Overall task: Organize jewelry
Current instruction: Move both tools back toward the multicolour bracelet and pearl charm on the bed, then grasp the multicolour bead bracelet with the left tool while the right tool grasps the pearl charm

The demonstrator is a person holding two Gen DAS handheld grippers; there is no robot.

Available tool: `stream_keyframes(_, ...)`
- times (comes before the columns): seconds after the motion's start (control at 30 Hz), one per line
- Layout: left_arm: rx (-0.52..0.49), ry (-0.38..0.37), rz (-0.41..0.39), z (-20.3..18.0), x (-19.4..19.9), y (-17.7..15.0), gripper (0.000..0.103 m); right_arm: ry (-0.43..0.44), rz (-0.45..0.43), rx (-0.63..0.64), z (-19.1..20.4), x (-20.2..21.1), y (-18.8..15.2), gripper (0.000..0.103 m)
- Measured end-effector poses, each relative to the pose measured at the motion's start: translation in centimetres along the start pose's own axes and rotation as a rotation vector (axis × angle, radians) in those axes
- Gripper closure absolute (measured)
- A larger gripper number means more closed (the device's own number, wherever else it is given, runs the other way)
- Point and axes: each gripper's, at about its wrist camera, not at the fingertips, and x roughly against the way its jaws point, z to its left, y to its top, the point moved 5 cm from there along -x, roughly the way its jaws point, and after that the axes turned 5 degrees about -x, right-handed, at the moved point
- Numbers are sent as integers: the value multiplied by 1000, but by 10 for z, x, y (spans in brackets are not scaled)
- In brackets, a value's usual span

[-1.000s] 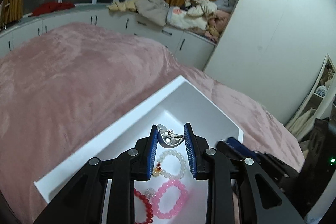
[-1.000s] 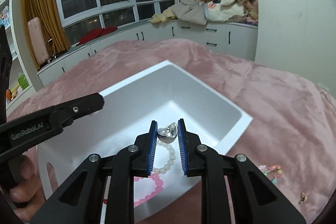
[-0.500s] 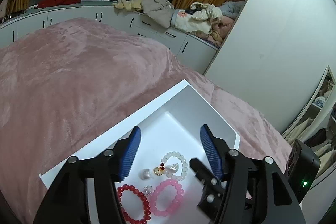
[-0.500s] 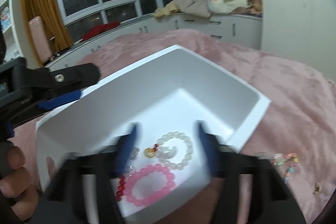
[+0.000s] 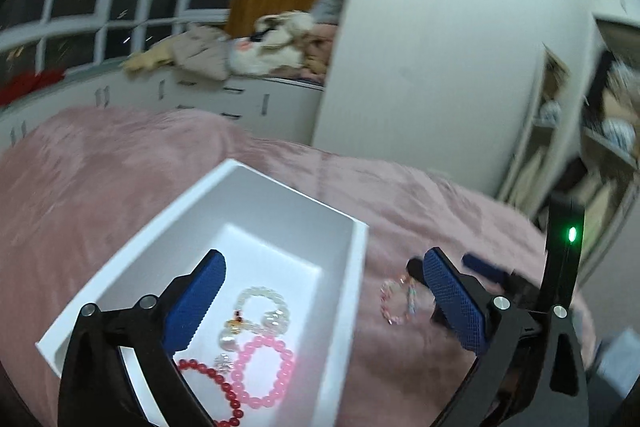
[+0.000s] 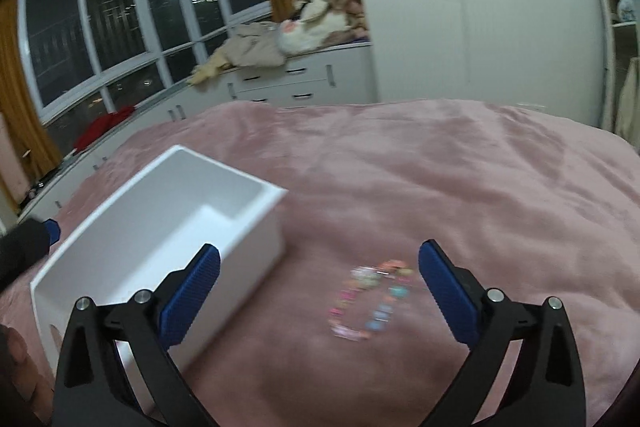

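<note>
A white box (image 5: 276, 203) lies on the pink bedspread and holds a white bead bracelet (image 5: 262, 307), a pink bead bracelet (image 5: 266, 371), a red bead bracelet (image 5: 212, 383) and a small silver piece (image 5: 228, 339). My left gripper (image 5: 320, 303) is open and empty above the box's right wall. A multicoloured bead bracelet (image 6: 370, 301) lies on the bedspread right of the box (image 6: 168, 211); it also shows in the left wrist view (image 5: 398, 301). My right gripper (image 6: 320, 291) is open and empty, just above and left of that bracelet.
The pink bedspread (image 6: 460, 167) spreads all around. A white wardrobe (image 6: 480, 7) stands behind the bed, with white drawers and piled clothes (image 6: 280, 43) under the windows. Open shelves (image 5: 580, 131) are at the right.
Both grippers opened wide and the silver piece now lies in the box. Both views swung right; the right gripper now sits over the multicoloured bracelet on the bedspread.
</note>
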Motion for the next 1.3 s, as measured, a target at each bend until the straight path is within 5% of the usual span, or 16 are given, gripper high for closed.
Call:
stream_keyframes(0.3, -52, -105, 47, -46, -14, -25, 3, -131, 5, -33, -64, 18, -12, 5)
stream_keyframes(0.73, -212, -143, 139, -112, -51, -80, 3, -170, 64, -66, -111, -5, -42, 6)
stream_keyframes(0.87, -271, -110, 44, -128, -62, -93, 3, -148, 105, -88, -119, -17, -50, 22)
stream_keyframes(1.0, -281, -210, 23, -144, -70, -96, 4, -134, 117, -143, -133, -24, -58, 34)
stream_keyframes(1.17, -299, -163, -39, -144, -84, -91, 5, -155, 122, -120, -135, -30, -61, 44)
stream_keyframes(1.3, -250, -227, 59, -141, -116, -95, 32, -182, 113, -111, -136, -29, -64, 57)
